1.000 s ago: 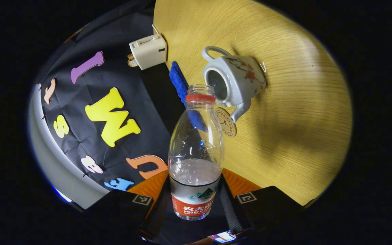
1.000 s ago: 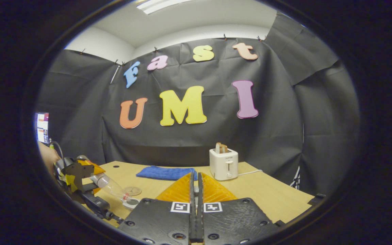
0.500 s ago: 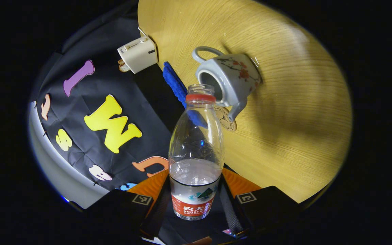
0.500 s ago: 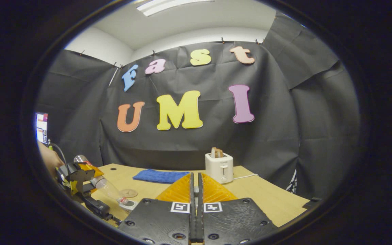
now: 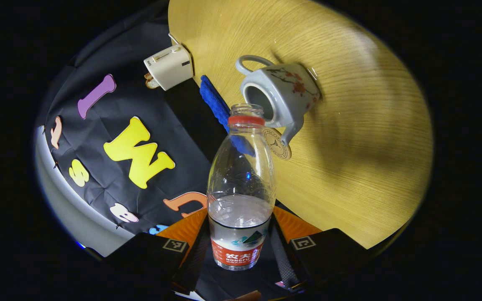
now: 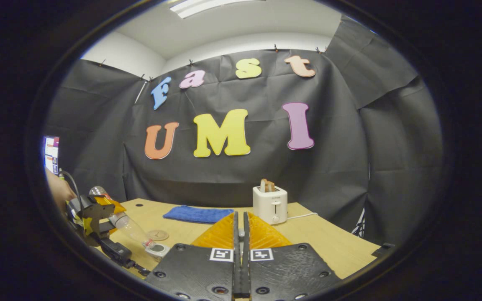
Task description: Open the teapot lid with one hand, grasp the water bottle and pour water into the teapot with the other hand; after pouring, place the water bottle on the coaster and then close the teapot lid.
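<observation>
You see a clear glossy plastic bottle (image 5: 241,184), a glazed ceramic teapot (image 5: 285,94), a matt wood-grain bench (image 5: 362,125) and a blue cloth (image 6: 198,213).

The bottle (image 5: 241,184) carries a red label band with white characters and small Latin print beneath, too small to make out.

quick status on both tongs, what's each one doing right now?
Left tongs: closed on the water bottle, tilted toward the open teapot.
Right tongs: closed; cannot tell if they hold anything.
</observation>
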The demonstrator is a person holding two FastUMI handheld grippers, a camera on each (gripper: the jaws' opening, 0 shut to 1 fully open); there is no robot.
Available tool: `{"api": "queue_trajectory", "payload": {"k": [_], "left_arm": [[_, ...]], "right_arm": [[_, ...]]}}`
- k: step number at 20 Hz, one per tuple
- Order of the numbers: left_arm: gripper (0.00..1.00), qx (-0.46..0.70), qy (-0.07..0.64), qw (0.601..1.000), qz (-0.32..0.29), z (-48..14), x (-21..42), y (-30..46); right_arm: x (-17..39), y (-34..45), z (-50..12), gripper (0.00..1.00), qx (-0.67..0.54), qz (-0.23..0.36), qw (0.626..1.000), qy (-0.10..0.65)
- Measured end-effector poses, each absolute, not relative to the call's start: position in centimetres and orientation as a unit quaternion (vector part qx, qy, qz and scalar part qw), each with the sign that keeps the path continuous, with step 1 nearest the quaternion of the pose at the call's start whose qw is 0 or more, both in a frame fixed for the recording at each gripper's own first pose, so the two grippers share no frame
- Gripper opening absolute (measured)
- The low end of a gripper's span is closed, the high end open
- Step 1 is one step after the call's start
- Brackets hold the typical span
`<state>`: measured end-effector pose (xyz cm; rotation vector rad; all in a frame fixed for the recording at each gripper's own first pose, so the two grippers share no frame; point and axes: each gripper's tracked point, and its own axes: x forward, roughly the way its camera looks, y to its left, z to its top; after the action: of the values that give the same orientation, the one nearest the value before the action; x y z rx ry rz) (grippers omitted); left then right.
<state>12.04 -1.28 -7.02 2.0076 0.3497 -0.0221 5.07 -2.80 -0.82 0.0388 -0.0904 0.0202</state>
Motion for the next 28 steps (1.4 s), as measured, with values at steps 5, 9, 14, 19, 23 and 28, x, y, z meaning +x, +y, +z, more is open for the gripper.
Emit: {"api": "queue_trajectory", "payload": {"k": [5, 9, 14, 19, 23, 28], "left_arm": [[0.75, 0.722, 0.138, 0.677, -0.039, -8.3, 12.1, -1.2], [0.75, 0.609, 0.090, 0.787, -0.049, -7.1, 13.3, -1.8], [0.75, 0.441, 0.091, 0.893, -0.028, -7.5, 13.9, 0.7], [0.75, 0.271, 0.056, 0.960, -0.036, -5.9, 14.3, 1.2], [0.75, 0.186, 0.025, 0.981, -0.042, -4.8, 14.2, 1.0], [0.76, 0.064, 0.011, 0.994, -0.084, -4.4, 16.4, -2.0]], "right_arm": [[5.5, -3.4, -1.2, 0.00, 0.015, 0.001, 0.999, -0.041], [5.9, -3.2, -1.6, 0.00, 0.010, -0.002, 0.999, -0.034], [6.3, -2.4, -2.6, 0.00, -0.001, -0.001, 1.000, -0.025], [7.0, -1.9, -3.7, 0.00, -0.008, -0.003, 1.000, -0.011], [7.4, -1.4, -4.3, 0.00, -0.013, -0.002, 1.000, -0.006], [7.7, -0.8, -5.1, 0.00, -0.025, -0.002, 1.000, 0.003]]}}
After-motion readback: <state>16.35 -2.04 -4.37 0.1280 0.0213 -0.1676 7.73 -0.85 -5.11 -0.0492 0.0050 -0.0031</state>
